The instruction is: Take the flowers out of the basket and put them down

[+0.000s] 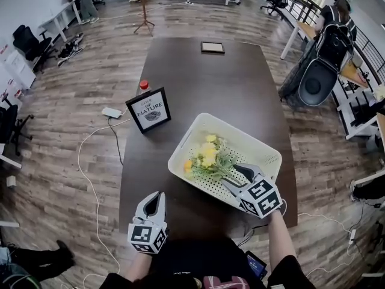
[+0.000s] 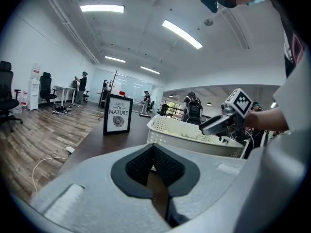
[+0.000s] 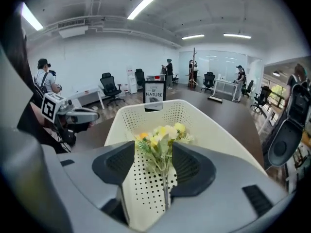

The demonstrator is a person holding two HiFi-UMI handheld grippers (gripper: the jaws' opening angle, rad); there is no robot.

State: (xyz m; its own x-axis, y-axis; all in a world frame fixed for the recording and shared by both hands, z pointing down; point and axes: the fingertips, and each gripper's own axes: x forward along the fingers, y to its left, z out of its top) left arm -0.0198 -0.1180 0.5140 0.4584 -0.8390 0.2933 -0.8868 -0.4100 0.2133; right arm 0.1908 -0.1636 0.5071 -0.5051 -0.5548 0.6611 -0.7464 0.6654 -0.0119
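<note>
A white perforated basket (image 1: pixel 198 124) sits on the dark table (image 1: pixel 240 83), near its front right edge. A small bunch of yellow and white flowers (image 1: pixel 207 155) with green stems lies inside it. My right gripper (image 1: pixel 233 177) reaches down into the basket, open, its jaws to either side of the stems. In the right gripper view the flowers (image 3: pixel 160 140) stand between the pads, closer to the right one, over the basket's dotted wall (image 3: pixel 194 120). My left gripper (image 1: pixel 157 196) hovers over the table's front edge, left of the basket, shut and holding nothing (image 2: pixel 153 147).
A black-framed sign (image 1: pixel 148 109) stands on the table left of the basket, with a red-capped bottle (image 1: pixel 144 85) behind it. A small dark frame (image 1: pixel 212 47) lies at the far end. A white adapter (image 1: pixel 111 112) and its cable lie on the floor at left.
</note>
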